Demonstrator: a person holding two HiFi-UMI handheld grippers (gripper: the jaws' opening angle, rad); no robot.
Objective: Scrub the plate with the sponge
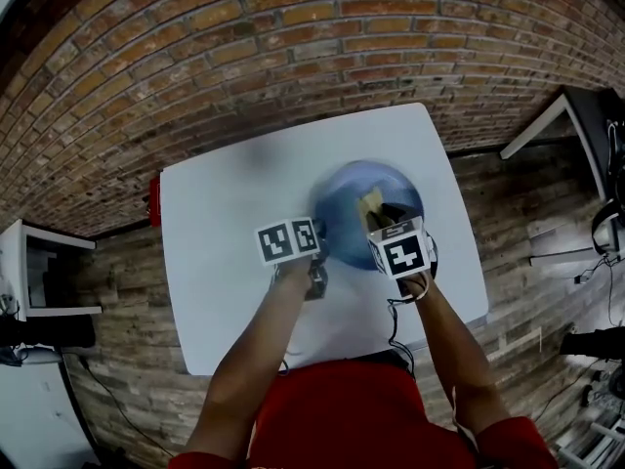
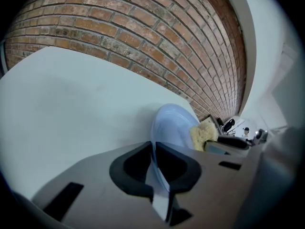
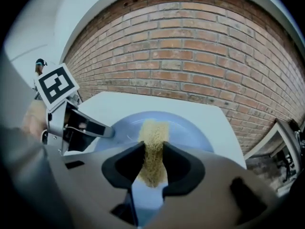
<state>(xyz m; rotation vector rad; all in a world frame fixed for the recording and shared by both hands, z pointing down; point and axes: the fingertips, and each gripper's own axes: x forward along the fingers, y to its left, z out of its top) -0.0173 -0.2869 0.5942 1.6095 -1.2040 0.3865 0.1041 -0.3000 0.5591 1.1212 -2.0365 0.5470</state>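
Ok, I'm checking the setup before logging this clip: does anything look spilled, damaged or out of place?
Nothing stands out. The blue plate is on the white table, its rim pinched by the left gripper; the right gripper holds the yellow sponge over it. No spill or crack shows.

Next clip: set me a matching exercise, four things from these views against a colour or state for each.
1. plate
2. sponge
3. table
4. left gripper

A. yellow, gripped by the right gripper
B. white
C. clamped on the plate's rim
D. blue

Pairs: 1-D, 2-A, 3-B, 4-C
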